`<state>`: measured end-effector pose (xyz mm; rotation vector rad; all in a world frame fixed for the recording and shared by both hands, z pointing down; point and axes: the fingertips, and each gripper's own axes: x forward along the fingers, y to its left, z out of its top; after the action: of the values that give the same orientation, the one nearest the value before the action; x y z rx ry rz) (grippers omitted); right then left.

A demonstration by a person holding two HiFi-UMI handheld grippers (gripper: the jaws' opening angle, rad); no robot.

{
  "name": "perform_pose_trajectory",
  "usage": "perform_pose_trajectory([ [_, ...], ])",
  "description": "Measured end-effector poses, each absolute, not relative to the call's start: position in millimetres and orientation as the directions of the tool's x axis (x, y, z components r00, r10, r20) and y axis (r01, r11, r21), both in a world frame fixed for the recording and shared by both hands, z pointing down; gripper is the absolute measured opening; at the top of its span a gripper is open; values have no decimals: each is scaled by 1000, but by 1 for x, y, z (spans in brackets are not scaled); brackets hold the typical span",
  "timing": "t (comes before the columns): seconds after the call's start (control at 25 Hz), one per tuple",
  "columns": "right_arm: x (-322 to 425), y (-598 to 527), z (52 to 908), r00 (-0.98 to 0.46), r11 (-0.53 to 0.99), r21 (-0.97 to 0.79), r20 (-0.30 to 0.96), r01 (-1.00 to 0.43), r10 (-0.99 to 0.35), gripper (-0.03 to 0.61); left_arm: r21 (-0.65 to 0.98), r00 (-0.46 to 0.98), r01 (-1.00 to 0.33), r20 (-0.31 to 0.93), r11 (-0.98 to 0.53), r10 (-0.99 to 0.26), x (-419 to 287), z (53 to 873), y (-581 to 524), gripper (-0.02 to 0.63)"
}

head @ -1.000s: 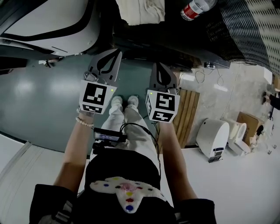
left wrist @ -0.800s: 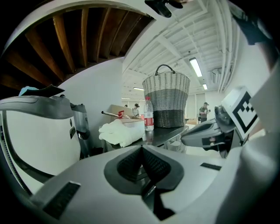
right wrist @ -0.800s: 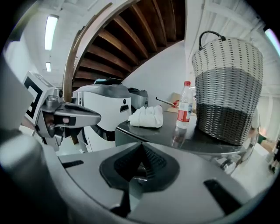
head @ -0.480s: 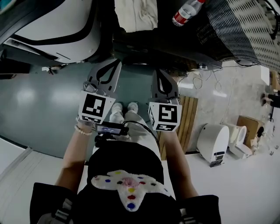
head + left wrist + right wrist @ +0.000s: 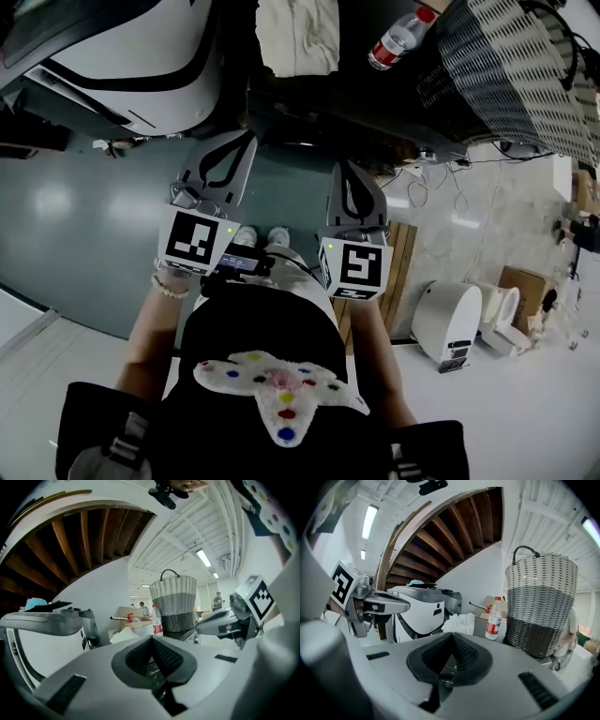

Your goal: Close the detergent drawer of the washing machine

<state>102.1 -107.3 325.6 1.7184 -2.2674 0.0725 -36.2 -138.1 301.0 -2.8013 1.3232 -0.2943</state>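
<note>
The dark-topped washing machine (image 5: 319, 103) stands just ahead of me, and I cannot make out its detergent drawer in any view. My left gripper (image 5: 246, 138) is shut and empty, with its tips near the machine's front edge. My right gripper (image 5: 343, 169) is beside it, also shut on nothing. In the left gripper view the jaws (image 5: 152, 637) meet with only the machine's dark front behind them. In the right gripper view the jaws (image 5: 452, 634) are also pressed together and empty.
On the machine's top lie a white cloth (image 5: 295, 36), a red-labelled water bottle (image 5: 398, 39) and a woven basket (image 5: 511, 70). A white and black machine (image 5: 122, 47) stands at the left. A wooden slat board (image 5: 401, 253), a white appliance (image 5: 455, 319) and a cardboard box (image 5: 525, 279) are at the right.
Both grippers have risen together towards the machine's front edge, still shut. My view has tipped so that more of the basket and the machine's top shows.
</note>
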Motion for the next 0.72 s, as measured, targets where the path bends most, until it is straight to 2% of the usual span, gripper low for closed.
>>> perform_pose_trajectory([
  [0.72,104,-92,298,-267,299,130,217,-945,-939,5,-116,598,-784,122,-609,-792,-46,280,-116,11],
])
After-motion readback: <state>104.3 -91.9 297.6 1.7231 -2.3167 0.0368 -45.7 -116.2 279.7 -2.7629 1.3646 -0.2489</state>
